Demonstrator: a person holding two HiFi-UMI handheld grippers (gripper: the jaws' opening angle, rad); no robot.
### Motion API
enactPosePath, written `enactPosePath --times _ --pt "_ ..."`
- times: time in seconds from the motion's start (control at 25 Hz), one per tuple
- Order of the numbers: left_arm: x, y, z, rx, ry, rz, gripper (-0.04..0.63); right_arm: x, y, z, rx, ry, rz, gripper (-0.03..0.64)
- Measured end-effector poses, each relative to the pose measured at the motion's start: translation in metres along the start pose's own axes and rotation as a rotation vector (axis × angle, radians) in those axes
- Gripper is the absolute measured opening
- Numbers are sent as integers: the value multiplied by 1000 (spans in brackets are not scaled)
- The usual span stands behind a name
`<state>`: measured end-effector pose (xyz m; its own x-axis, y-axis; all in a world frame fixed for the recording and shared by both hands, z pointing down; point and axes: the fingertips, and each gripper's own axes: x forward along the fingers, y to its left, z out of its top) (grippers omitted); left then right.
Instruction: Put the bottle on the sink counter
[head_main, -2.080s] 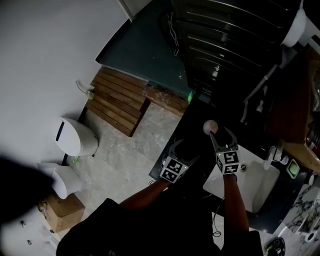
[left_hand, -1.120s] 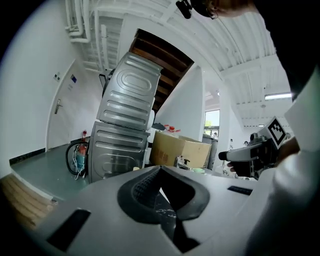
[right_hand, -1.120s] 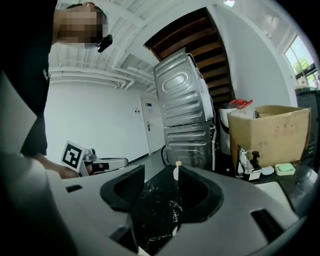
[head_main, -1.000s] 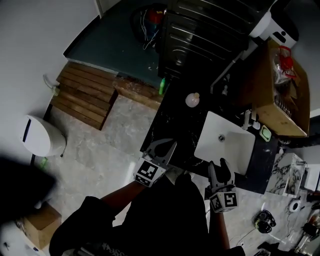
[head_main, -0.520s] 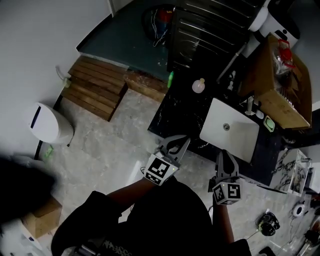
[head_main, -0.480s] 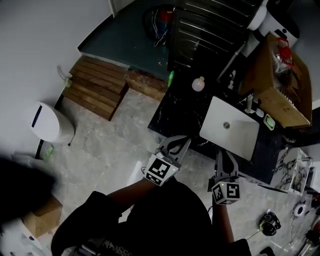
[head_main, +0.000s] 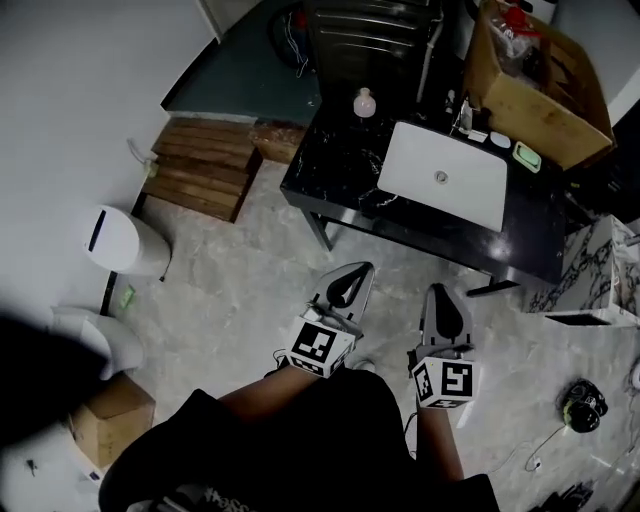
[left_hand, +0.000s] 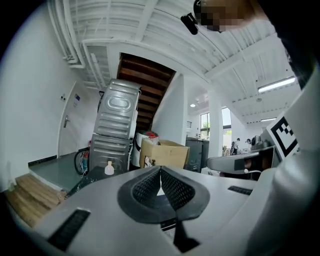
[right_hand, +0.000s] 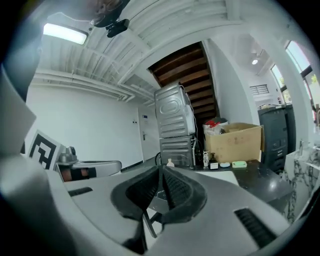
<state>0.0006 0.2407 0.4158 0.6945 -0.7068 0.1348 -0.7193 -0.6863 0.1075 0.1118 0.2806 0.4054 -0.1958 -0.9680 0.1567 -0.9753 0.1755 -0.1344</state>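
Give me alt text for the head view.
The bottle stands on the black sink counter near the white basin. The left claw and right claw are shut and empty, above the floor, short of it.

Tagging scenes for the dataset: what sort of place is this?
Likely a makeshift wash area in a workshop or lab hall, not a home: a black counter with a white sink, wooden pallets beside it, and a big cardboard box by the sink.

The black stone bench (head_main: 330, 165) shows thin white veining. On the bench, the rectangular sink basin (head_main: 445, 180) is white and the small plastic bottle (head_main: 365, 102) whitish. Beside the bench, the slatted wooden pallet (head_main: 200, 178) is brown and the floor (head_main: 250, 290) is mottled grey.
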Motion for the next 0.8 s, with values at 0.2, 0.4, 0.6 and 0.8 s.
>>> enactPosePath --times 0.2,0.4,0.6,0.8 --pt "-35 -68 -1 26 16 -45 15 -67 -2 0 -8 -31 -42 51" --pt "-70 -92 -7 31 23 -52 15 -97 26 -7 -36 -24 -87 44" --pt "-96 -80 -1 58 -11 -77 15 -100 63 -9 -87 -28 -107 41" --pt "-126 -39 5 71 -51 -42 15 -87 103 -19 -128 -21 -105 41"
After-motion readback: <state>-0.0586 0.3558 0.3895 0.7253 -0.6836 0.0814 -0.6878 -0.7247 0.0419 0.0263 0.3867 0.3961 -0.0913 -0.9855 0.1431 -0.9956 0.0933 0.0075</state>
